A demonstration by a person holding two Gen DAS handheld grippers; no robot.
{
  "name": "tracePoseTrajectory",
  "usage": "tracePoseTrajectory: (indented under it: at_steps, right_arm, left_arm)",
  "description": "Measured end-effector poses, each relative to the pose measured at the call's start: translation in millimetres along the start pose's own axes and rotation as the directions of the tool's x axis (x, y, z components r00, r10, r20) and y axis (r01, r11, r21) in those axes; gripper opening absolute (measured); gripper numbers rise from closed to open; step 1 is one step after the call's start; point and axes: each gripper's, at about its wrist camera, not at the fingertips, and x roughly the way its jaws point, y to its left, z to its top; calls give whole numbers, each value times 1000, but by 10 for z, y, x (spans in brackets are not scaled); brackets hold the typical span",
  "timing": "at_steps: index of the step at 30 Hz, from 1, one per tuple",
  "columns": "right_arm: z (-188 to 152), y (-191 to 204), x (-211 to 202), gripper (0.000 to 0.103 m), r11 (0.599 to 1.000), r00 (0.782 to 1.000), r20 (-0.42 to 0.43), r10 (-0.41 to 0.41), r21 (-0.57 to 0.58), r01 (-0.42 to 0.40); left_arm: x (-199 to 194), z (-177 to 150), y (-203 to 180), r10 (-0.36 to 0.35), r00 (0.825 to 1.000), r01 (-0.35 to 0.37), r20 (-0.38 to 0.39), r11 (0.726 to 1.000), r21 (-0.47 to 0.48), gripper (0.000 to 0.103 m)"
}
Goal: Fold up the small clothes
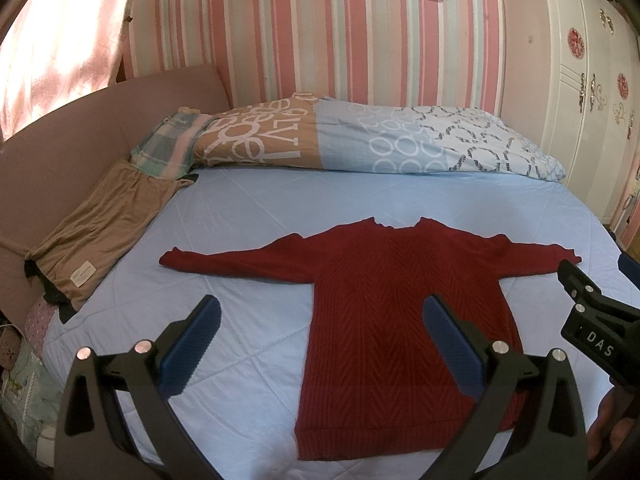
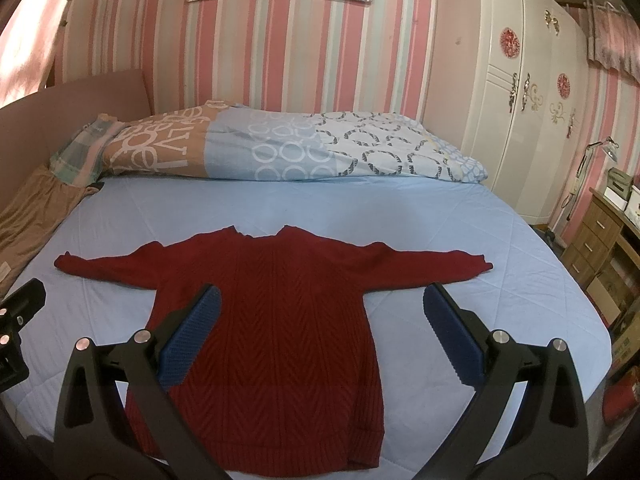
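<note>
Folding has not begun, judging by the red sweater (image 1: 396, 320), which lies flat on the blue bed sheet (image 1: 248, 216) with both sleeves stretched out sideways and the hem toward the cameras. Every fold is left to do. The left hand-held gripper (image 1: 320, 344) hovers over the sweater's left side, jaws wide apart and holding nothing; the right hand-held gripper (image 2: 320, 340) hovers over its right side, equally spread and empty. Bare sheet surrounds the sweater on all sides. Beyond its collar lies a rolled duvet (image 2: 280, 148); a brown garment (image 1: 100, 232) sits past its left sleeve, well apart.
</note>
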Motion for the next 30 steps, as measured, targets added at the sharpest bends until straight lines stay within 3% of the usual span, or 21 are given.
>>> tracePoseTrajectory:
  at_steps: [18,30]
  right_arm:
    - [32,54,213,100,1000,1000,-11,-1,-18,1]
    - [289,692,1092,100,994,997,-13,77,-74,-78]
  left_arm:
    - [169,7,122,6,1000,-7,-17,1000,-20,101]
    - [1094,211,868,97,995,-99,-30,993,-57,101]
